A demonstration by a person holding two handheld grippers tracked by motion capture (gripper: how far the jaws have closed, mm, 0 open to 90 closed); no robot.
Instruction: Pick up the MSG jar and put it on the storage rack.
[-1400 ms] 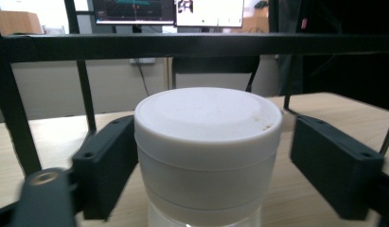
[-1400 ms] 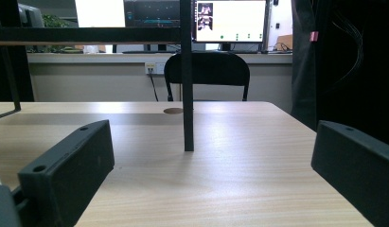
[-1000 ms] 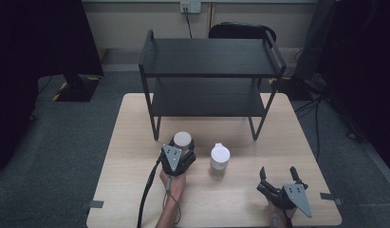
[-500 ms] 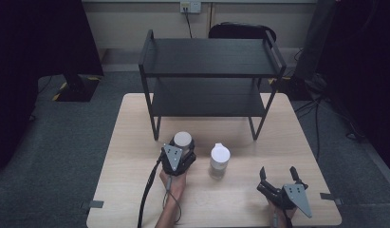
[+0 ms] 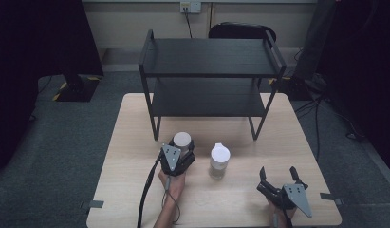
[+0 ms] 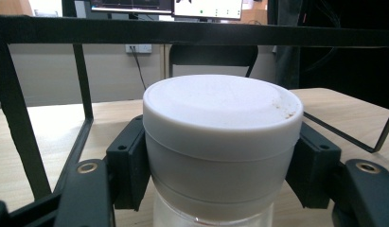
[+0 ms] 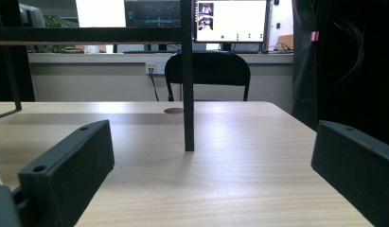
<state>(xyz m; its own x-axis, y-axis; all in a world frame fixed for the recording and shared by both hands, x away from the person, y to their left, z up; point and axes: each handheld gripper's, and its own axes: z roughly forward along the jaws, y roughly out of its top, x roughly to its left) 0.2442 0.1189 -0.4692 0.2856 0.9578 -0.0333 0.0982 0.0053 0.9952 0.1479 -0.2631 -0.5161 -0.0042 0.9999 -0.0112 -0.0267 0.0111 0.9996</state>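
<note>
**Gripping a white-lidded jar at the front of the table**

Holding the jar (image 5: 182,141) was the left gripper (image 5: 180,153), its jaws pressed on either side just below the white lid. In the left gripper view the jar (image 6: 222,142) stood upright between the two black jaws, the clear body showing under the lid; a few brown specks marked the lid's right edge. The jar sat on the pale wooden table (image 5: 135,142), just in front of the left front leg of the black shelf rack (image 5: 209,57).

A second jar (image 5: 219,160), also white-topped and clear-bodied, stood upright a little to the right of the first, apart from it and free of either gripper.

The right gripper (image 5: 278,176) rested low near the table's front right corner, well apart from both jars. Its jaws were spread wide with nothing between them. In the right gripper view the jaws framed bare table (image 7: 220,175), with one rack leg (image 7: 187,75) standing straight ahead.

The rack had two tiers, both bare as far as could be seen from above. A black chair (image 5: 240,31) stood behind the table's far edge, and a wall socket (image 5: 190,6) with a cable sat beyond it. The person's left hand (image 5: 171,183) came in from the bottom edge behind the left gripper, a black cable (image 5: 146,194) trailing alongside.
</note>
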